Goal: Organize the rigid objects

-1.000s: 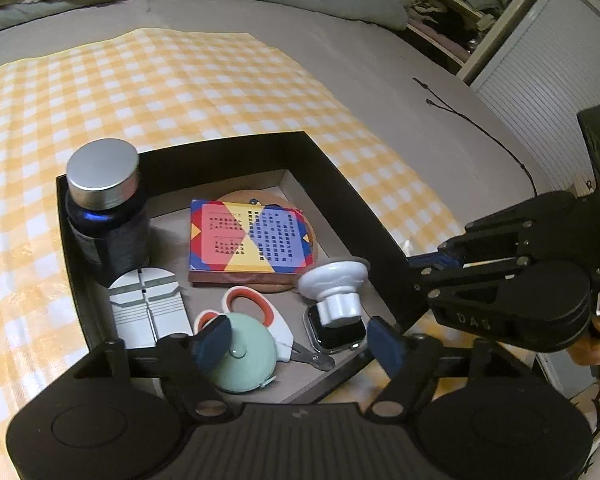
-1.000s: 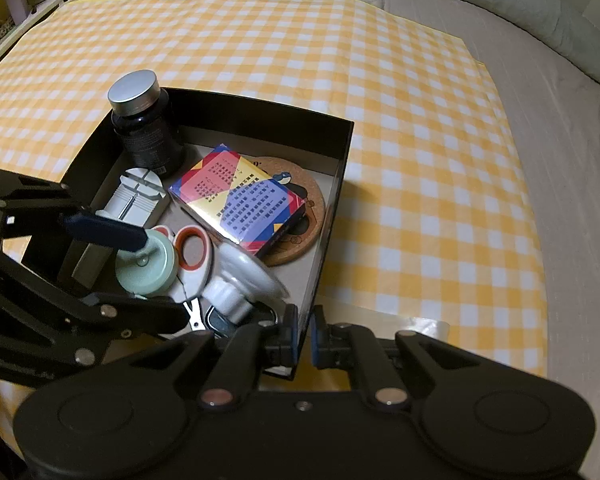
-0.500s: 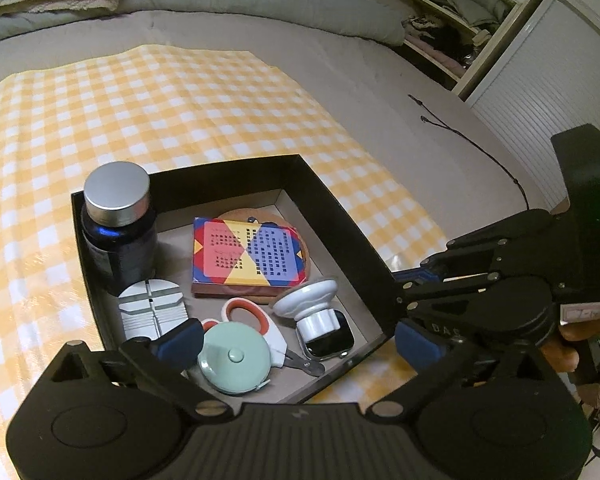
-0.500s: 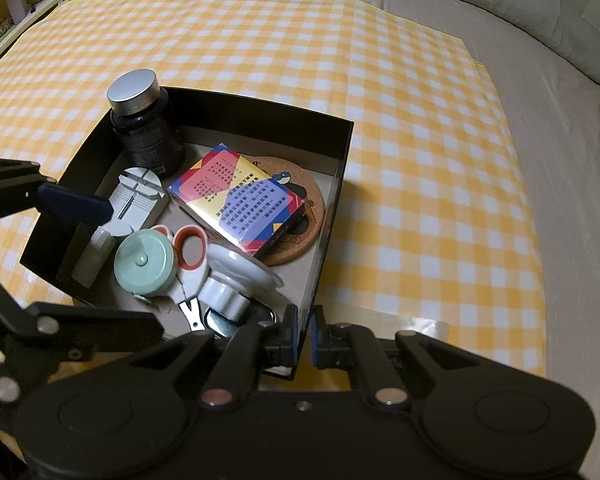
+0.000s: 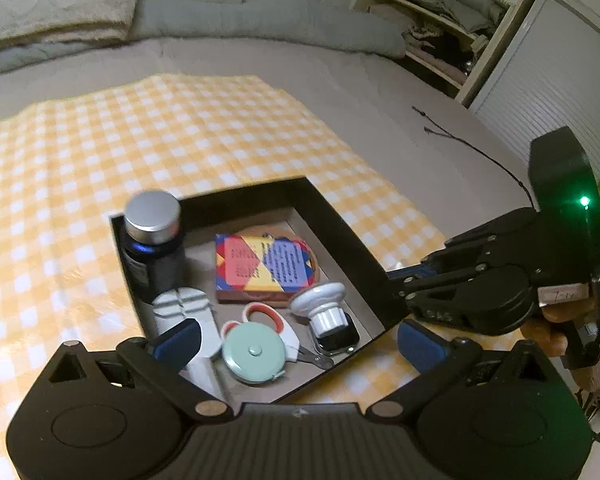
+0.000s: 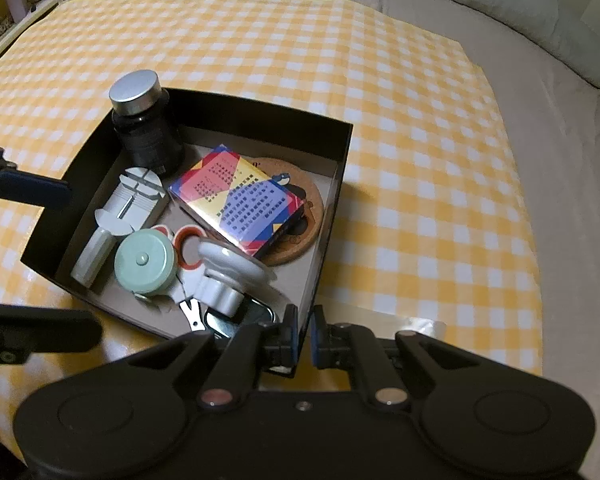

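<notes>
Left wrist view: left gripper [image 5: 298,342] spread wide, jaws just opened, nothing between them, above mint tape measure [image 5: 254,358] lying in black box [image 5: 340,228] beside scissors [image 5: 266,316] | Right wrist view: right gripper [image 6: 305,334] clenched on box [image 6: 342,152] wall at near corner; bottle [image 6: 146,124], card pack [image 6: 236,200] inside.

Brushed-metal cap [image 6: 135,86] on glossy dark bottle [image 6: 150,138]; cork coaster [image 6: 304,210].

Left gripper [image 5: 296,340] jaws just opened wide, empty; right gripper [image 6: 305,338] clamped shut.
</notes>
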Available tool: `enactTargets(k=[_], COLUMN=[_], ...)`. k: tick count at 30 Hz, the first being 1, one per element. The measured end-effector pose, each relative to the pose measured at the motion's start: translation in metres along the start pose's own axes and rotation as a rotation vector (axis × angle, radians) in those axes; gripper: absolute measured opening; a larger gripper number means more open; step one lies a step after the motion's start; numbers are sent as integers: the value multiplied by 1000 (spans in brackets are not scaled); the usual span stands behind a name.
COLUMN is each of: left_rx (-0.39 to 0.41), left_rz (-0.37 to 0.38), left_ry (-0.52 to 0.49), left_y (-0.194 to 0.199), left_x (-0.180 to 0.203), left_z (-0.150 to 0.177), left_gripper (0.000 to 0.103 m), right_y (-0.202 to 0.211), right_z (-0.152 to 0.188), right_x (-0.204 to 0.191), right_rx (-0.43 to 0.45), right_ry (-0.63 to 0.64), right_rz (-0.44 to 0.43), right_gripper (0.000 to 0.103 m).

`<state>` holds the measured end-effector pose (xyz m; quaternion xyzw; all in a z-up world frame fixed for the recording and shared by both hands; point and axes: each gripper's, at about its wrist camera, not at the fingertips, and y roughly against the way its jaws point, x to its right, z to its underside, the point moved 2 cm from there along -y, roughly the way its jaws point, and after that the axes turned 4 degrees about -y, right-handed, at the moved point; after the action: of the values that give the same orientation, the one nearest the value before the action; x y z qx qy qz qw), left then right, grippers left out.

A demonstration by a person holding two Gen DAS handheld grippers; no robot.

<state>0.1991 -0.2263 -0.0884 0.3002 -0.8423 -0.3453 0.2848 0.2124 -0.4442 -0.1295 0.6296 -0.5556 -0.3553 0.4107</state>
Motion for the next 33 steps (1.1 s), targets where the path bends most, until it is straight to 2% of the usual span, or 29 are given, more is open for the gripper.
enactTargets(k=[8,11,17,21,23,26,33], left_rx=[69,98,165,225,246,271,353], left_rz=[-92,-144,-258,-334,-363,-402,-469], left_ry=[-7,4,10,3,-4,-1,24], left_y=[38,54,90,112,120,131,157], left_x=[5,7,13,23,28,34,41], left_z=[-2,2,13,22,28,40,64], left_gripper=[103,103,103,103,103,103,103], right_y=[52,77,121,140,149,159,169], right_z=[1,8,24,42,52,66,94], right_x=[10,4,-6,-20,-25,-30,-41], right_rx=[147,224,365,452,492,533,595], right_ry=[-97,-115,-162,-157,-169,-206,-253], right_rz=[-61,-82,-102,-48,-51,-59,13], right_gripper=[7,11,24,43,47,53,68])
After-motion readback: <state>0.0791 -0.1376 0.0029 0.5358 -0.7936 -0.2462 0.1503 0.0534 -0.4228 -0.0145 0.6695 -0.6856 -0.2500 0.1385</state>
